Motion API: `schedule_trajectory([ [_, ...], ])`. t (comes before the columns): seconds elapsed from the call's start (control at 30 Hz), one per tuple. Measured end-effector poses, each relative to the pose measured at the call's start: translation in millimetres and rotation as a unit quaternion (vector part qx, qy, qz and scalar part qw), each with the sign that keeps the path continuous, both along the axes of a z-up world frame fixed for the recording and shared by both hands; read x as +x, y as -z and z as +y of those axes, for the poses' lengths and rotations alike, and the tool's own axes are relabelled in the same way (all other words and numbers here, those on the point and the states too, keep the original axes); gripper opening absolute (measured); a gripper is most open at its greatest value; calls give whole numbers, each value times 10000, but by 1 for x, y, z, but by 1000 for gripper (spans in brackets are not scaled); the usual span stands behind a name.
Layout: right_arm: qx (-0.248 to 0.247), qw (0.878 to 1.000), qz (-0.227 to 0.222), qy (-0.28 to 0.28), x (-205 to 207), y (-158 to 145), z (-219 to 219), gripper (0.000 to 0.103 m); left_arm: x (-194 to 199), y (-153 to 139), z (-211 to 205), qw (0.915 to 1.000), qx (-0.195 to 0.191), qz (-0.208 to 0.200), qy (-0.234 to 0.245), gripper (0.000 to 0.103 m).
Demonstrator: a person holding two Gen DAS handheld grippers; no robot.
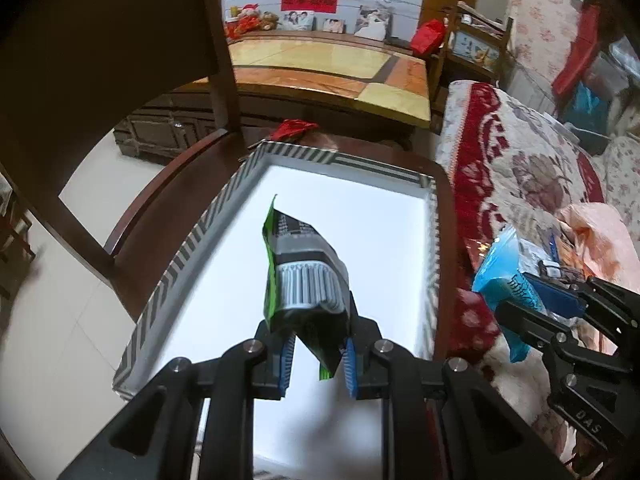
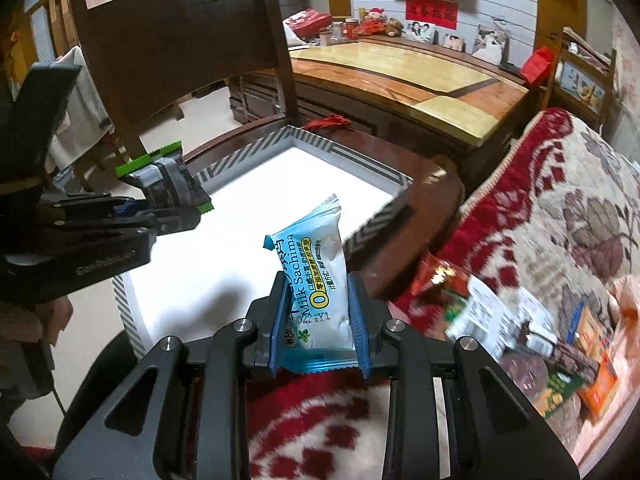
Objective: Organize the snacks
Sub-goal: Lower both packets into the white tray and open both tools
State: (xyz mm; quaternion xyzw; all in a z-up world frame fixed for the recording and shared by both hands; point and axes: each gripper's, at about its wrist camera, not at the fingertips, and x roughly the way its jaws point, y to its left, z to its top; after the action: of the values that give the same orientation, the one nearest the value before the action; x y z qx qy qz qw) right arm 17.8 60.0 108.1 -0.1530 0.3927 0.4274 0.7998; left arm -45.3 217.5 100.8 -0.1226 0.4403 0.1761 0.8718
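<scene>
My left gripper [image 1: 316, 356] is shut on a green and grey snack packet [image 1: 304, 276] and holds it above the white tray [image 1: 192, 256] with a striped rim, which sits on a wooden chair seat. In the right wrist view this gripper [image 2: 176, 216] and its packet [image 2: 168, 180] hang over the tray's left side [image 2: 128, 304]. My right gripper [image 2: 318, 320] is shut on a blue and white Milk Sachima packet [image 2: 320, 264], held over the red patterned blanket near the tray's right edge. It shows in the left wrist view [image 1: 532, 300] with the blue packet [image 1: 500, 280].
A pile of several snack packets [image 2: 540, 344] lies on the blanket-covered sofa [image 2: 560, 208] at the right. The chair back [image 2: 180, 40] rises behind the tray. A wooden coffee table [image 2: 420, 80] stands beyond. A red item [image 1: 292, 128] lies past the tray.
</scene>
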Motion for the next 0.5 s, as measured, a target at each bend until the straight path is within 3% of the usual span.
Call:
schedule_trajectory([
  [0.5,-149,9986,359,-347,19,21,75,27,13,34,36,9989,-166,272,-330,22],
])
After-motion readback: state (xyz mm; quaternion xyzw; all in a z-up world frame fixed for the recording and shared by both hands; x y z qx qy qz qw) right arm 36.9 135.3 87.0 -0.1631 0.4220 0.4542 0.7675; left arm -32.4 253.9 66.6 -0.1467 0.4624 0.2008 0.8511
